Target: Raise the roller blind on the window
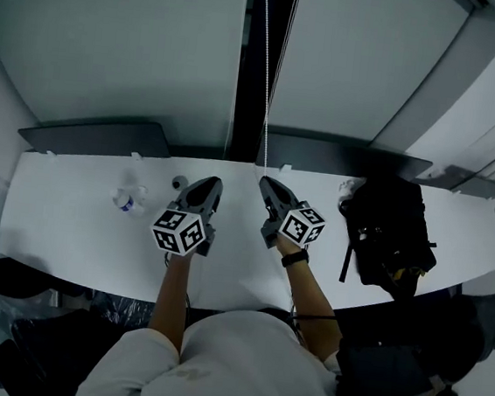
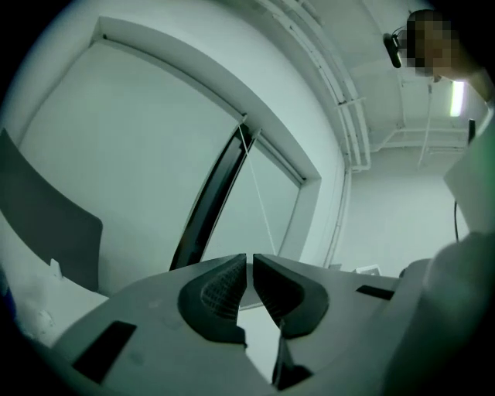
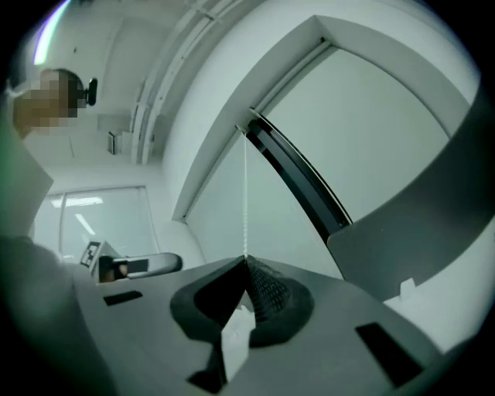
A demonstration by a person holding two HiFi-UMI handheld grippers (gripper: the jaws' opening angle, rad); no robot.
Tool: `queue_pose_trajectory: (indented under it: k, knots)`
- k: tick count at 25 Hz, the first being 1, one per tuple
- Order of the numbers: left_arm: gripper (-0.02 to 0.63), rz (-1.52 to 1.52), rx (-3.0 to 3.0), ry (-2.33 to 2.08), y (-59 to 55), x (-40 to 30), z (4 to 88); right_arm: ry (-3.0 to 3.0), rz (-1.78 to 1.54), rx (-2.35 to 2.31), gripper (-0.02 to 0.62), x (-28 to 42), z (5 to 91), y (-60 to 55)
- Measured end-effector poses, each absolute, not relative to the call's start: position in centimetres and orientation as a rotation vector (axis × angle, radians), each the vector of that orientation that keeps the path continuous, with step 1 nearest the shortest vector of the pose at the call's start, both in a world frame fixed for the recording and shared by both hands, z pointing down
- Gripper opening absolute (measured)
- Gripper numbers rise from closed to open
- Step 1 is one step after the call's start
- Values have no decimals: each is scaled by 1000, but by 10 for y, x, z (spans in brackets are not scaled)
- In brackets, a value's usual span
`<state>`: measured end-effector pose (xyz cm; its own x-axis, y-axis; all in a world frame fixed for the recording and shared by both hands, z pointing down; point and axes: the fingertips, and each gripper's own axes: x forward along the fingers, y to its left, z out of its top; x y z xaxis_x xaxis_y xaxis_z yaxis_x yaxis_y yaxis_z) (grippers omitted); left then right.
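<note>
Right gripper (image 1: 266, 184) at frame centre clamps the thin white bead chain (image 1: 265, 72) that hangs beside the pale grey fabric roller blind (image 1: 115, 38) filling the upper frame. Left gripper (image 1: 212, 185), just left of it, holds its jaws together, empty.

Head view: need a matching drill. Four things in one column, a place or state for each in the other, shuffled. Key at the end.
Things:
1. left tool
2. right tool
3. backpack
4. water bottle

Place or state:
A. lies at the right end of the desk
B. shut on the bead chain of the blind
C. shut, with nothing between its jaws
D. lies on the desk, left of both tools

Pairs: 1-C, 2-B, 3-A, 4-D
</note>
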<state>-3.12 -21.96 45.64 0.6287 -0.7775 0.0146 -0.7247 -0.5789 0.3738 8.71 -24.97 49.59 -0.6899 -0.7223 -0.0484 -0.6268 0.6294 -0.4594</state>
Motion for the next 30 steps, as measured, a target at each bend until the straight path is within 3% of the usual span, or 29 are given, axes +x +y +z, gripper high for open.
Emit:
queue_pose_trajectory:
  k: [3, 6, 7, 15, 17, 19, 23, 30]
  knots:
    - [10, -212, 2564, -1094, -222, -7, 450, 2639, -543, -1071, 3, 78, 473, -218]
    - [117, -316, 2583, -936, -232, 15, 421, 2661, -506, -1058, 3, 64, 461, -206]
    - [121, -307, 2599, -913, -237, 22, 414, 2653, -514, -1043, 3, 60, 460, -204]
    - [113, -193, 2616, -857, -287, 48, 382, 2645, -548, -1011, 3, 47, 460, -202]
    - [34, -181, 2623, -835, -285, 52, 380, 2647, -550, -1019, 3, 47, 461, -203]
    - [15, -240, 2594, -817, -283, 53, 377, 2641, -553, -1020, 3, 49, 462, -204]
    - [12, -385, 2538, -796, -278, 48, 373, 2608, -525, -1019, 3, 50, 460, -203]
    - [10, -351, 2632, -982, -273, 38, 372, 2642, -446, -1031, 3, 41, 458, -199]
